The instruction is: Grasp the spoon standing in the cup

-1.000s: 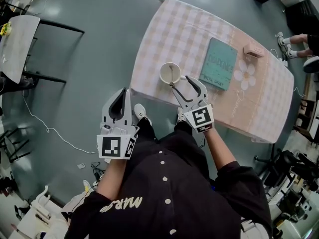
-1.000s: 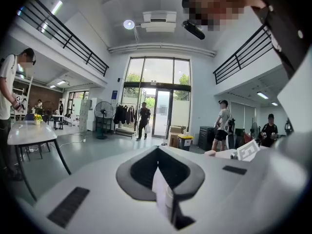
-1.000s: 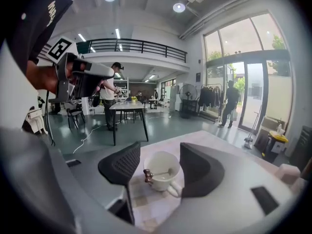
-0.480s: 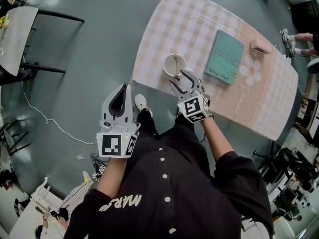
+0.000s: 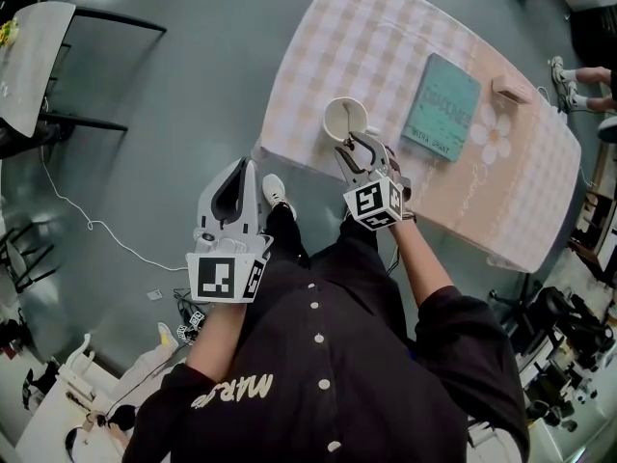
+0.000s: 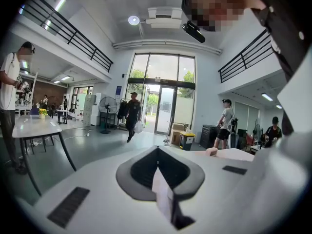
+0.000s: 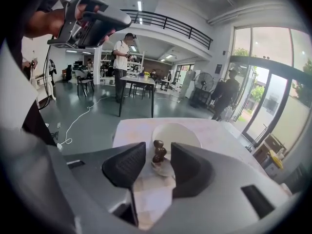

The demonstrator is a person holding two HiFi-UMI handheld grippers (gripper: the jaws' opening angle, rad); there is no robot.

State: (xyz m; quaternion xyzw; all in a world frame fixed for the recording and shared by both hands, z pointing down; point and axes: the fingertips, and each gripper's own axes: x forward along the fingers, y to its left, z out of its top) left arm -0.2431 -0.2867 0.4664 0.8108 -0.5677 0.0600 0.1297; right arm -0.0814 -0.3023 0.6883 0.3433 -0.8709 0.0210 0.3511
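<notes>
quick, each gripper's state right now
Left gripper: jaws closed, nothing between them.
Right gripper: jaws open, just been closing; spoon handle between them, not gripped yet.

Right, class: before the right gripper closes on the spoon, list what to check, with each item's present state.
1. Spoon handle stands between the jaws of the right gripper: ok.
2. Pads pressing the handle: not ok; the jaws have just been closing, but gaps remain on either side.
3. Cup upright on the table: ok.
4. Book clear of the cup: ok.
5. Left gripper shut, off the table: ok.
</notes>
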